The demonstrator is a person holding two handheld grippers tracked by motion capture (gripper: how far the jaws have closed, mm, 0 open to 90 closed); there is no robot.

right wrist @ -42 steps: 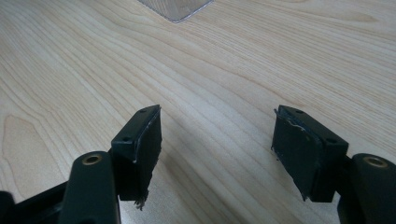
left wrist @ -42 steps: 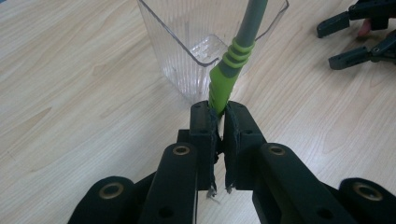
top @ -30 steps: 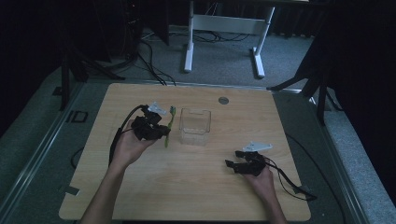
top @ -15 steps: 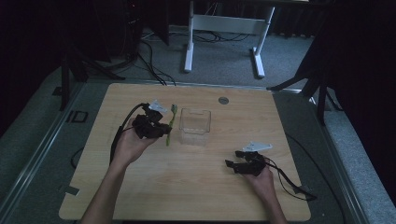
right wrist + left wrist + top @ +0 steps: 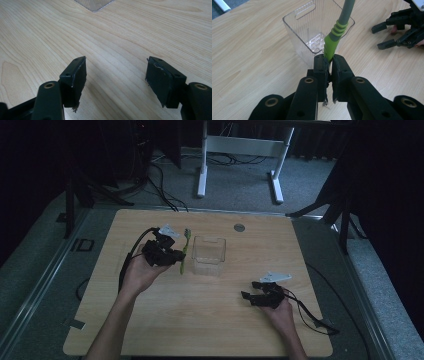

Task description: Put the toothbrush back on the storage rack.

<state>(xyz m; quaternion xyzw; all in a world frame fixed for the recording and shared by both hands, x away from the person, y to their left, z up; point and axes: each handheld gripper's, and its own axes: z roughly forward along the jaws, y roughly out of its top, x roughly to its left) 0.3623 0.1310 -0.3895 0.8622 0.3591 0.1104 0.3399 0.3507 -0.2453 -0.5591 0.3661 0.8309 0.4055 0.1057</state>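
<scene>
Left gripper (image 5: 172,255) is clamped on the green toothbrush (image 5: 184,251) and has lifted it off the table, left of centre, beside the clear bin (image 5: 209,255). Drop-in looks next. Right gripper (image 5: 255,291) idles wide open, lower right.

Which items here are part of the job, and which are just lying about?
In the job:
- green and grey plastic toothbrush, clamped in the left gripper
- clear plastic bin, beside it
- right gripper, open, resting apart

Lying about:
- round grey cap in the wooden table
</scene>
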